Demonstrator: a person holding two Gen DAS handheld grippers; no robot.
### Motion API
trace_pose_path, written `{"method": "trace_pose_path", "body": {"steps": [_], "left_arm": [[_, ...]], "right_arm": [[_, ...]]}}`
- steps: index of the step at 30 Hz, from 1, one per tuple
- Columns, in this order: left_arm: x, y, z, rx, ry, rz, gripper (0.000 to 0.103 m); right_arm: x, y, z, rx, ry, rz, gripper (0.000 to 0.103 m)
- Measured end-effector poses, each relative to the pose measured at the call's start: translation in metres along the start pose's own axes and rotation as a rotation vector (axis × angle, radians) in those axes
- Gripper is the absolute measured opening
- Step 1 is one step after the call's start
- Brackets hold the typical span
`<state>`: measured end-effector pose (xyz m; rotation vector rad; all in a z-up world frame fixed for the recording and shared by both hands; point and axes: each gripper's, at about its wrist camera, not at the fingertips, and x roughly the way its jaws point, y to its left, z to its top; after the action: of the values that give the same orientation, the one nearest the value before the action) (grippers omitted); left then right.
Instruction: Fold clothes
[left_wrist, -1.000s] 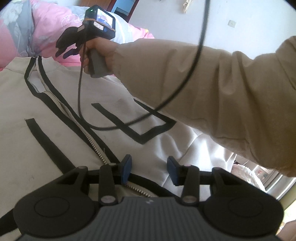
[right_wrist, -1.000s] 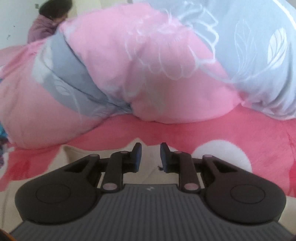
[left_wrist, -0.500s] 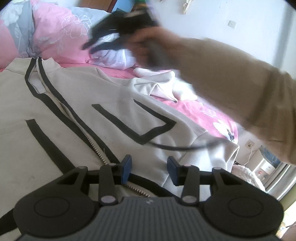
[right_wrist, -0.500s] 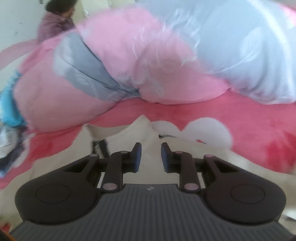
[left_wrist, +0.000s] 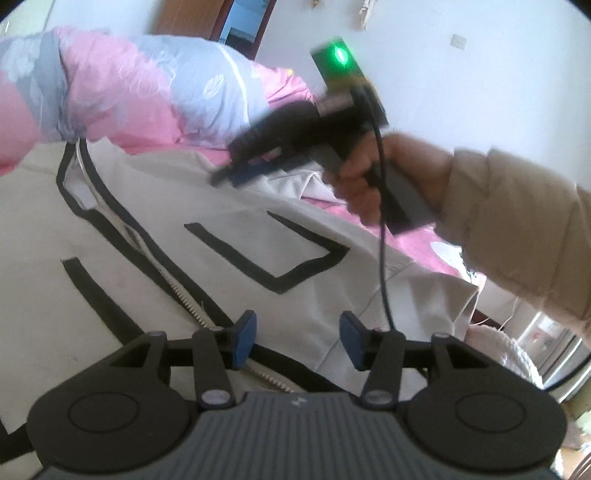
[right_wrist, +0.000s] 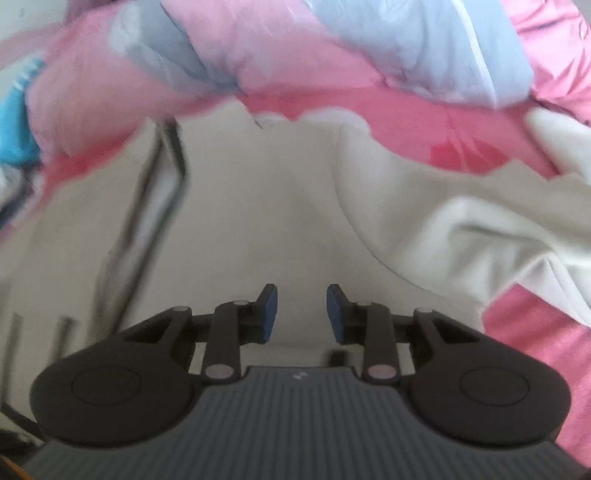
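The folding looks like it has not begun yet. The cream jacket (left_wrist: 155, 258) with black stripes lies flat and open on the bed (left_wrist: 417, 254), front side up, with its zipper (left_wrist: 184, 295) running down the middle. One sleeve (right_wrist: 480, 236) lies bunched up near the right side of the bed. No part looks folded over yet, so I think the sleeves and both sides are left to do.

The left tool (left_wrist: 297, 341) hangs over the bottom edge of the jacket, its jaws apart and holding nothing. The right tool (right_wrist: 301, 314) is over the jacket's shoulder near the sleeve, jaws apart too, with nothing in them.

The bed has a pink sheet. A puffy pink, grey and pale blue quilt (left_wrist: 122, 92) is piled at the far edge. Behind it are a white wall (left_wrist: 461, 74) and a brown door (left_wrist: 221, 18).
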<state>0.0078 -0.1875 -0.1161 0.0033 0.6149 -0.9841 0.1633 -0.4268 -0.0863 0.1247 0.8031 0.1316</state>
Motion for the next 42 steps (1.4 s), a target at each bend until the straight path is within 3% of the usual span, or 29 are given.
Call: {"method": "trace_pose_path", "body": {"steps": [5,11,15,18,20,22,24,31,36,39,42], "left_arm": [[-0.002,-0.007,-0.005,-0.001,-0.009,0.005,0.051],[-0.015,0.002,-0.006,-0.064,-0.049,-0.001,0.052],[-0.023,0.008,-0.006,-0.091,-0.077,0.006,0.054],[-0.027,0.011,-0.005,-0.114,-0.1,0.029,0.057],[-0.023,0.016,-0.004,-0.142,-0.095,0.044,0.057],[-0.017,0.02,-0.003,-0.169,-0.069,0.061,0.057],[-0.012,0.024,-0.003,-0.195,-0.046,0.071,0.057],[-0.003,0.032,-0.003,-0.27,-0.029,0.012,0.061],[-0.005,0.03,-0.006,-0.271,-0.041,-0.01,0.061],[-0.01,0.029,-0.009,-0.281,-0.059,-0.048,0.046],[-0.01,0.025,-0.011,-0.267,-0.06,-0.065,0.043]], "right_arm": [[-0.003,0.051,0.016,-0.081,-0.029,0.11,0.029],[0.044,0.111,0.027,-0.23,0.034,0.094,0.041],[0.074,0.131,0.025,-0.32,0.08,0.026,0.042],[0.083,0.13,0.025,-0.319,0.094,-0.008,0.04],[0.084,0.125,0.026,-0.285,0.095,0.008,0.033],[0.082,0.121,0.026,-0.259,0.091,0.016,0.016],[0.08,0.115,0.028,-0.231,0.08,0.034,0.011],[0.061,0.089,0.034,-0.119,0.002,0.188,0.01],[0.061,0.089,0.035,-0.14,-0.006,0.22,0.01],[0.065,0.094,0.033,-0.156,-0.004,0.225,0.01],[0.061,0.087,0.031,-0.105,-0.037,0.259,0.01]]}}
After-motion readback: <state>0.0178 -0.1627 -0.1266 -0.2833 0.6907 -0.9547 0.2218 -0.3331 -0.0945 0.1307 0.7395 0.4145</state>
